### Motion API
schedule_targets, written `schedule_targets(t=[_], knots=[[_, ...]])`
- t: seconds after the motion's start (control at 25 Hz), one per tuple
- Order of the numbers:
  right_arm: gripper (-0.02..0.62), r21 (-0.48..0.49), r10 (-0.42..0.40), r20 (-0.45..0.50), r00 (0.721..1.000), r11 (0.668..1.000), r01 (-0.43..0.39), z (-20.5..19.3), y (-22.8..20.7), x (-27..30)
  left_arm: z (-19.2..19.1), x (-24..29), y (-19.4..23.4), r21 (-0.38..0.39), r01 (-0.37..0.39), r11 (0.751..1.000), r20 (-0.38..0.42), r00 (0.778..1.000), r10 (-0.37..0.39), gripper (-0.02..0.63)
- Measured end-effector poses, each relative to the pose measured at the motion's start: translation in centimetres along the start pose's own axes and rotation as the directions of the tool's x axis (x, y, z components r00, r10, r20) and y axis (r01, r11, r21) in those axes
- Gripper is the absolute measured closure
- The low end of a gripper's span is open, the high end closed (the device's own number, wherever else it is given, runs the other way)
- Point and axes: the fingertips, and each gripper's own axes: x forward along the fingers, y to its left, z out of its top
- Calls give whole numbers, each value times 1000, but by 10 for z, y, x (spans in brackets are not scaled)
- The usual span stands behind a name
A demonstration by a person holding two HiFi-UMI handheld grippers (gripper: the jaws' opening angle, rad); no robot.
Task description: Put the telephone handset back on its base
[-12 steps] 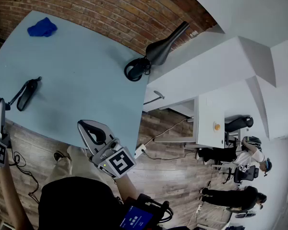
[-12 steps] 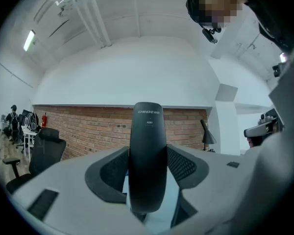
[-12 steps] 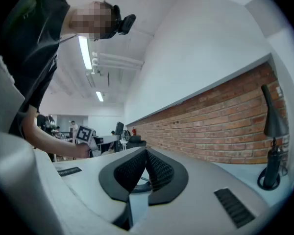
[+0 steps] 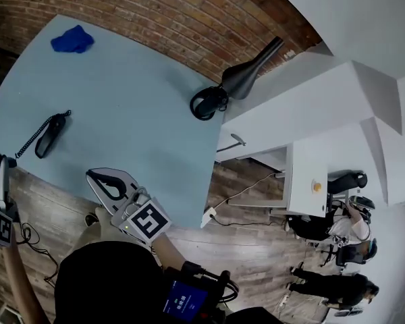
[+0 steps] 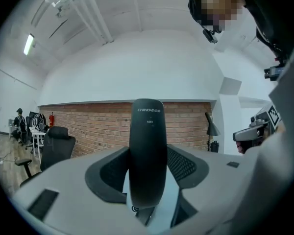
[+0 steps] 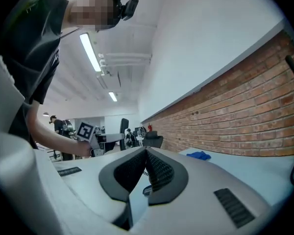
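Handset (image 5: pixel 147 131) stands upright in the left gripper view, clamped between the wide-spread jaws of the left tool (image 5: pixel 148 153), held in the air and off its base.
Right gripper view: right tool (image 6: pixel 146 151) clenched on nothing, pads meeting.
Head view: base (image 4: pixel 50 136) lies on the tabletop (image 4: pixel 135 113) near its left edge; coiled cord (image 4: pixel 28 143) trails towards the left tool; right tool sits at the near edge.
Step looks like carry-to-base; next move needs the handset lined up lengthwise over the base, lowered, then let go.
Count: one handset, one base, one cord, two tools, one blue cloth (image 4: pixel 72 40).
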Motion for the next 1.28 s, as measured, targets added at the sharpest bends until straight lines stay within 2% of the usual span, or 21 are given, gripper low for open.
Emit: schedule_targets(t=[0.32, 0.44, 0.56, 0.72, 0.92, 1.28], knots=[[577, 60, 56, -11, 998, 997, -55, -14, -30, 33, -9, 16, 11, 16, -13, 1000, -50, 999, 13, 334], [577, 67, 68, -27, 997, 996, -66, -29, -48, 33, -16, 25, 9, 39, 8, 999, -50, 999, -6, 334], [577, 43, 83, -36, 996, 996, -82, -45, -60, 37, -24, 29, 13, 17, 5, 1000, -63, 998, -4, 334], [577, 96, 81, -32, 996, 992, -78, -55, -64, 37, -32, 27, 17, 20, -9, 1000, -94, 995, 11, 334], [577, 112, 19, -60, 998, 994, -12, -76, -85, 32, -59, 41, 17, 16, 16, 1000, -142, 990, -14, 334], [577, 152, -109, -115, 987, 980, 126, -105, -96, 23, -110, 56, 42, 37, 79, 996, -240, 968, -67, 334]])
